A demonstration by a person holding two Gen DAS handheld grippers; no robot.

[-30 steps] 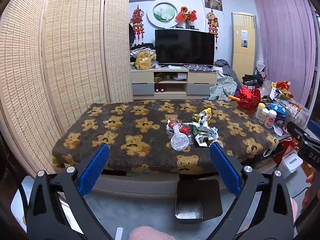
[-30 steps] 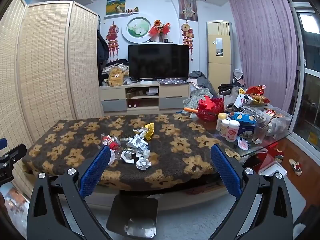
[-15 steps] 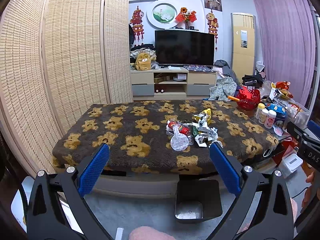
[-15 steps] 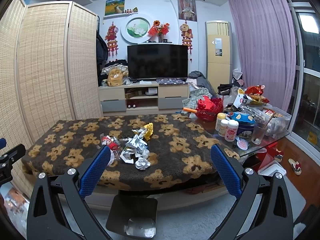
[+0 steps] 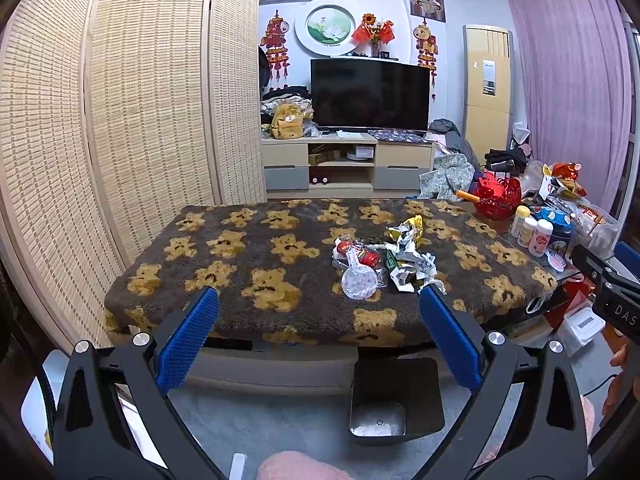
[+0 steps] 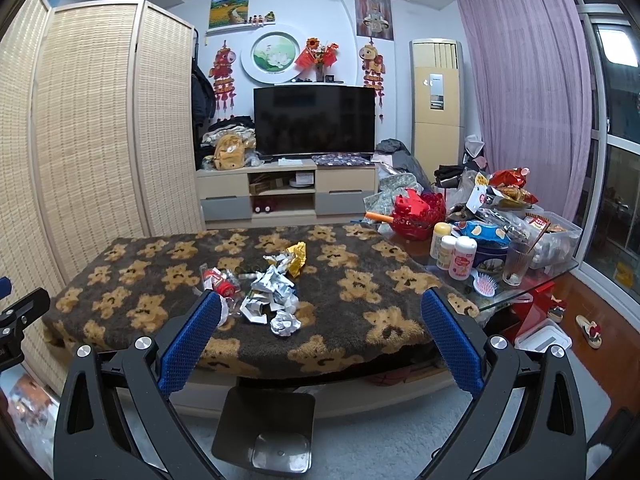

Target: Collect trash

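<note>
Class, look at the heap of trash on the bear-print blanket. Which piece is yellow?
The crumpled yellow wrapper at the far edge of the heap, toward the television. The other scraps are silver, white, red or clear.

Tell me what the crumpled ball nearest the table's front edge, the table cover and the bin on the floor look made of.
Crumpled ball: probably metal foil or foil-lined wrapper; silvery, with sharp shiny creases.
Table cover: plush fleece-like fabric, by its fuzzy matte pile and printed bears.
Bin: seemingly dark matte plastic; smooth flat walls, though a shiny liner or base inside leaves that open.
</note>
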